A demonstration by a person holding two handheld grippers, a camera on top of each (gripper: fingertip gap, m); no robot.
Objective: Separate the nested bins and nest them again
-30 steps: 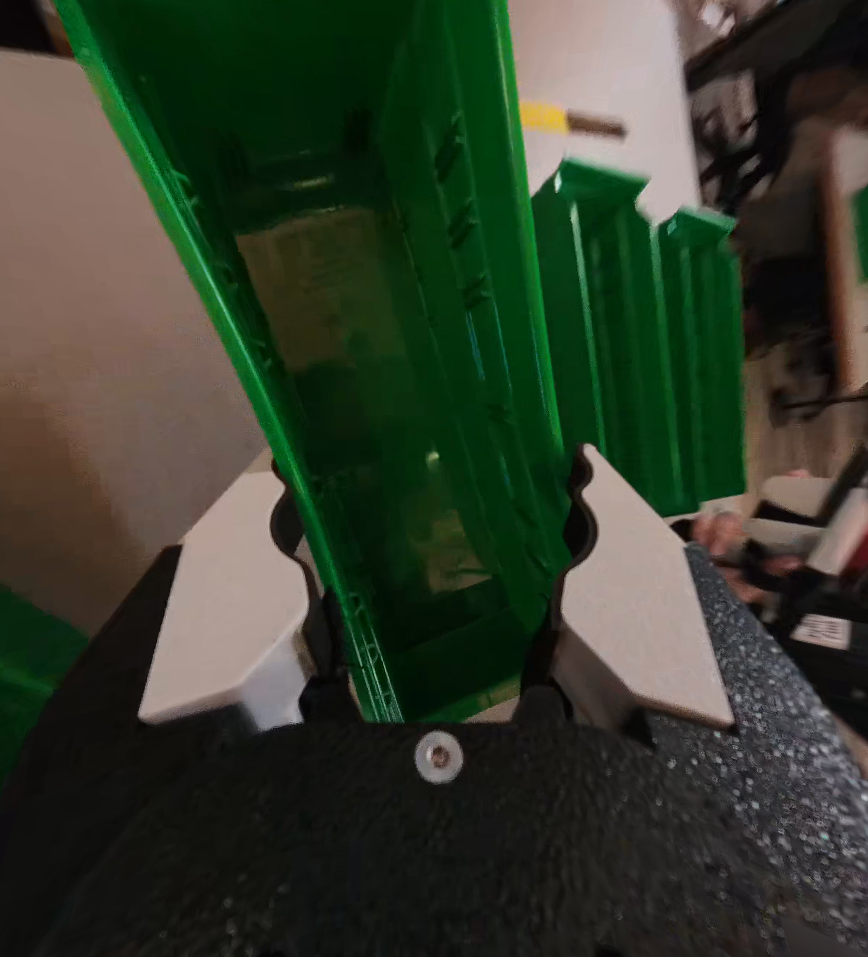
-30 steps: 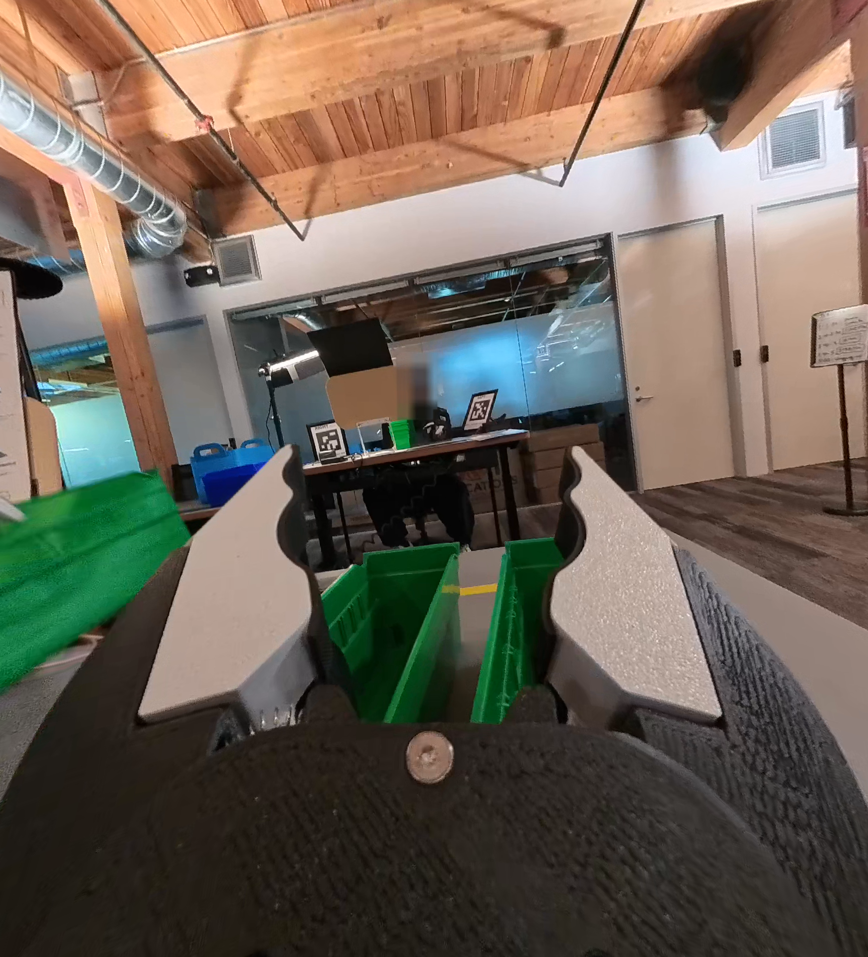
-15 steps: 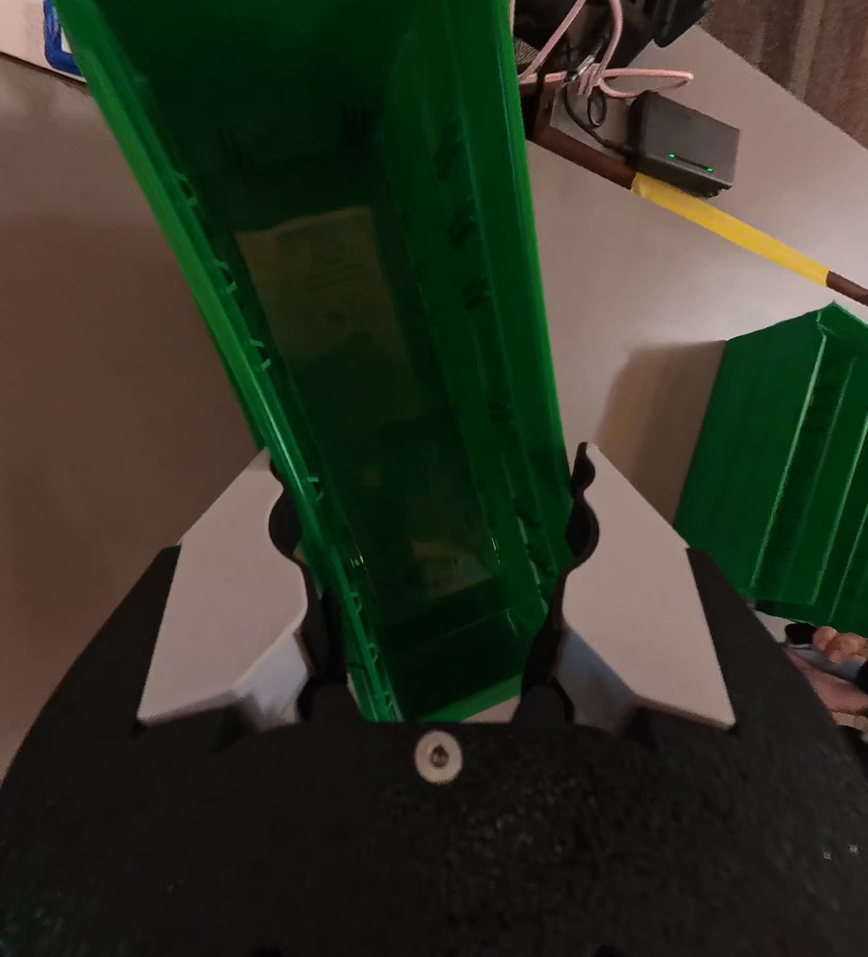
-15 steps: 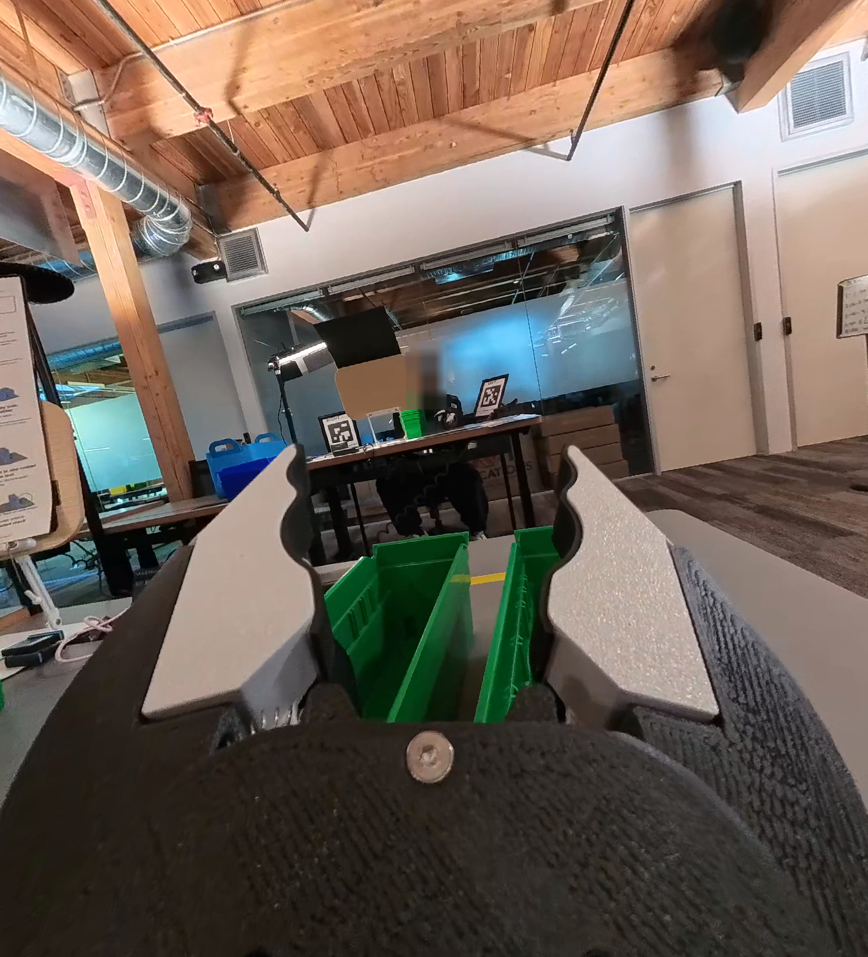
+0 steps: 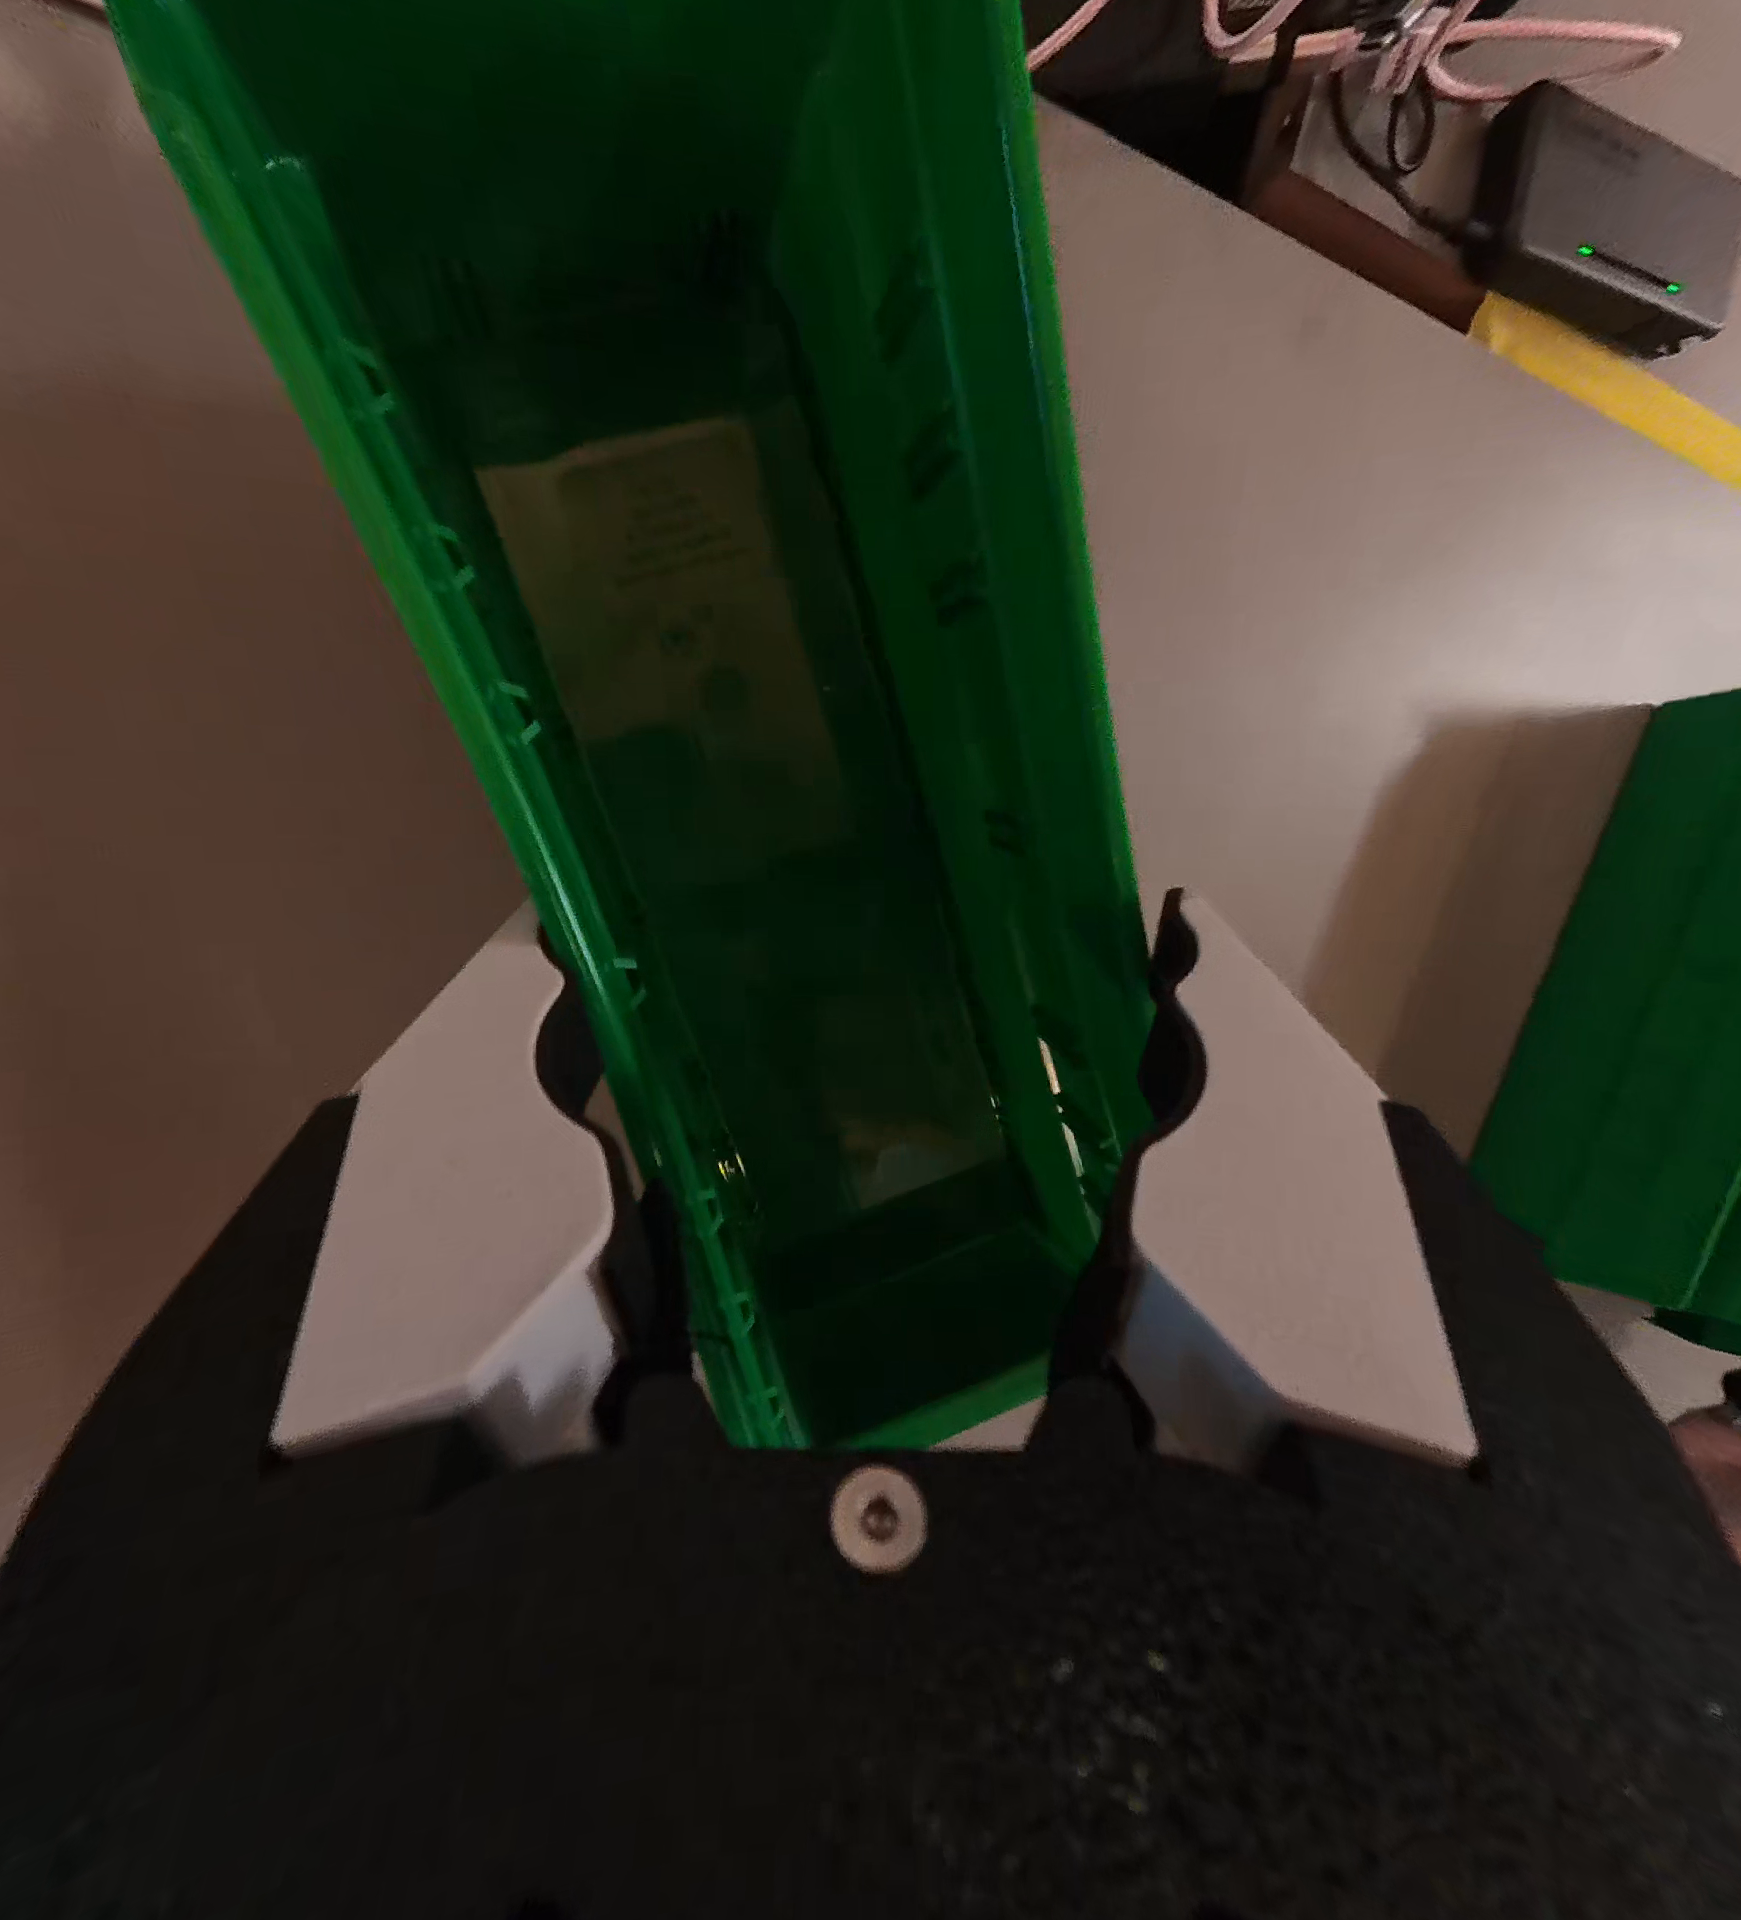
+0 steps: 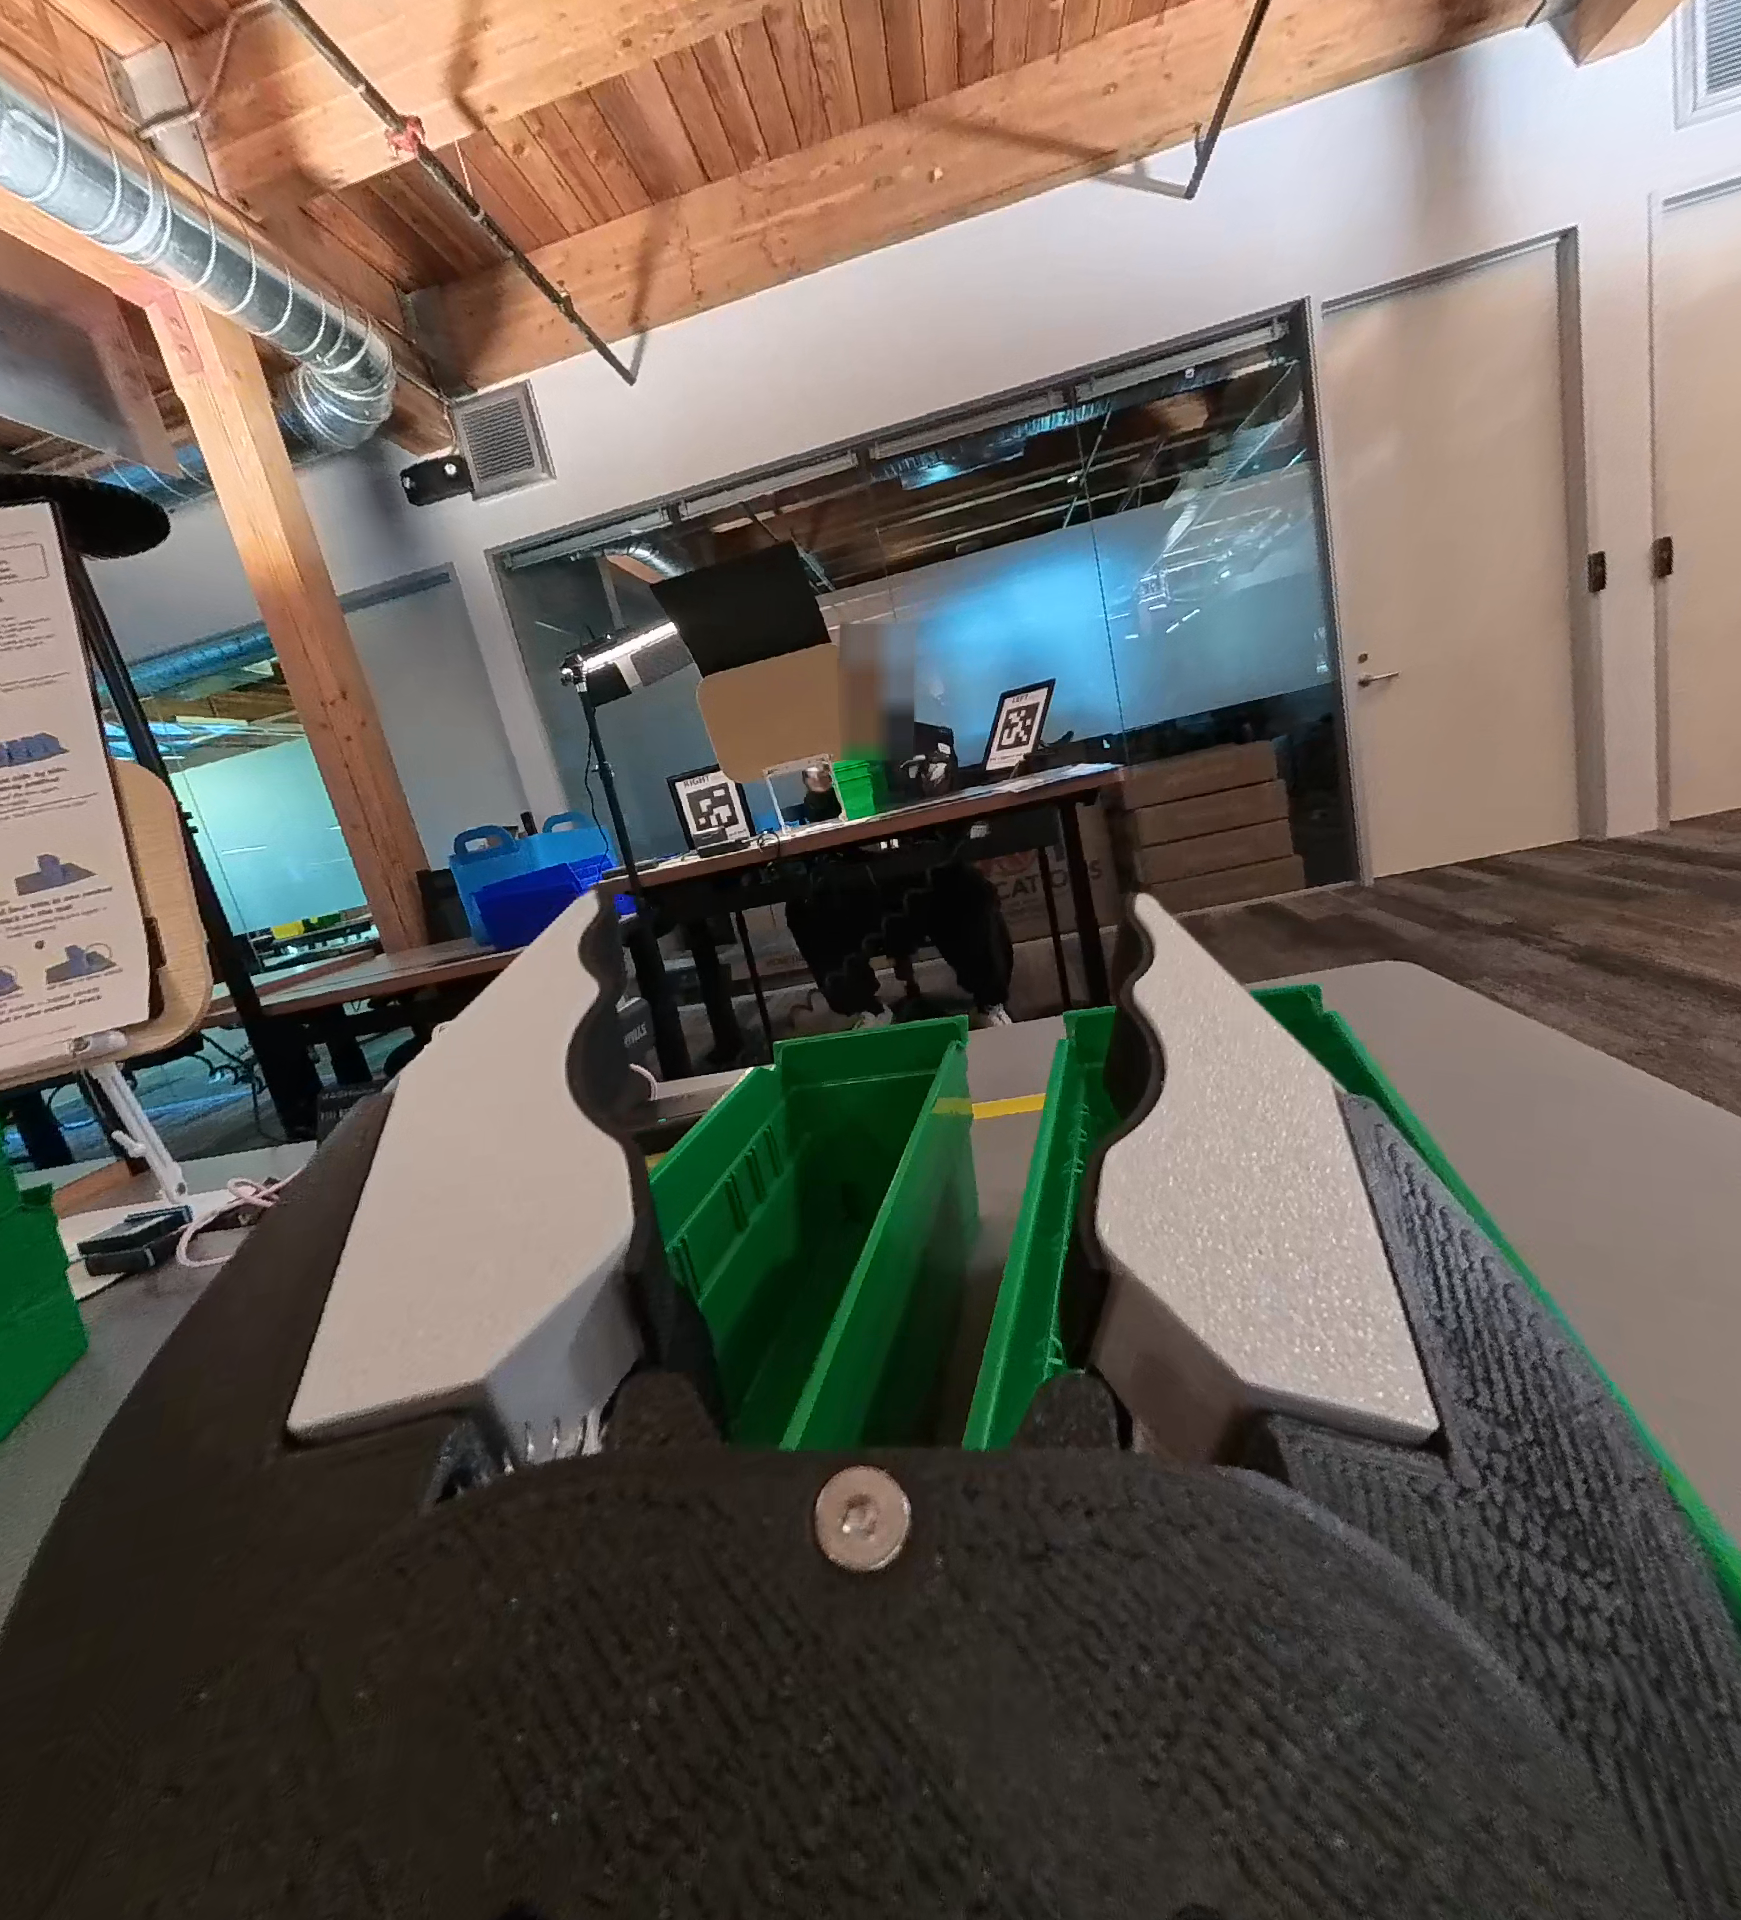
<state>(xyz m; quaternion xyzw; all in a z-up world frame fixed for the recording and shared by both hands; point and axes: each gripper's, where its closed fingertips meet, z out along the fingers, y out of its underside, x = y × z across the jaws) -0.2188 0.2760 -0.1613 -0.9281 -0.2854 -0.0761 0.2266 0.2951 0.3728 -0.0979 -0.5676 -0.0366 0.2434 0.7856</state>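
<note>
Grey table (image 5: 170, 623) under green bin (image 5: 741, 520) clamped between left hand-held gripper (image 5: 861, 987) fingers.

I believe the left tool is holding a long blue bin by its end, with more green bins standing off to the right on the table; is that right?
Nearly: the bin in the left tool is green, not blue, as the left wrist view shows. The rest holds: it is gripped at its end, and more green bins stand to the right on the table.

Glossy green plastic bin (image 5: 845, 727); matt, grainy grey fingers (image 6: 1250, 1195); smooth matt desk (image 5: 149, 675); wood-plank ceiling (image 6: 741, 135).
</note>
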